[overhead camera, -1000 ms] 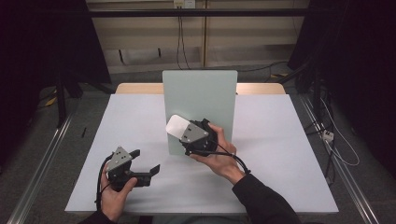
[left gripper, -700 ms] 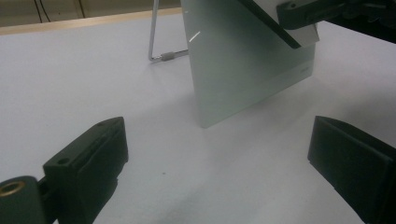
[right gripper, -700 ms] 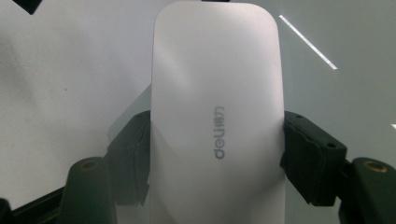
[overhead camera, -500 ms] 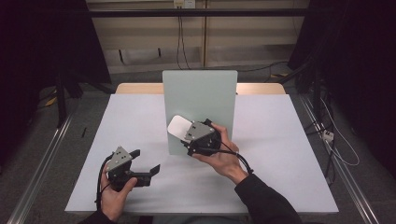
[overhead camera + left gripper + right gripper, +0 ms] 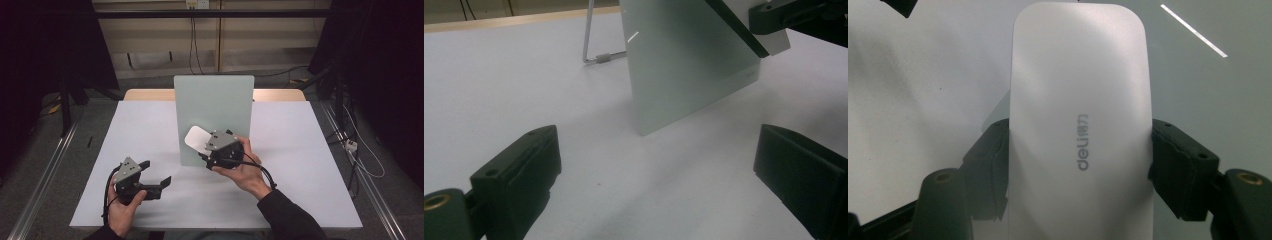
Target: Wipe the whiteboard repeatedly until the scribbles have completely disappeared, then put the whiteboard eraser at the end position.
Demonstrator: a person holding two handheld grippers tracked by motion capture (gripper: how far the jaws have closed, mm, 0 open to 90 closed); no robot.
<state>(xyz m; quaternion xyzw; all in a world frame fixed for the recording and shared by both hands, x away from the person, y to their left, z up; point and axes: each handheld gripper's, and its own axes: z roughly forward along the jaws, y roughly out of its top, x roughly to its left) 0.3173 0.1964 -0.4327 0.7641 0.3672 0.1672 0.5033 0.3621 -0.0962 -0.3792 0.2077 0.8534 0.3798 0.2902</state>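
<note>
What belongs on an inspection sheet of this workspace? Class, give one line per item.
Surface: white table top, bare wood edge at the back.
Job's things: white deli eraser held against an upright pale green board.
Clutter: nothing seen.
Grippers: right tool shut on the eraser; left tool open, holding nothing, low over the table.
Cables: black cable trails from the right tool.
Surroundings: dark curtains, floor rails, loose floor cables.
</note>
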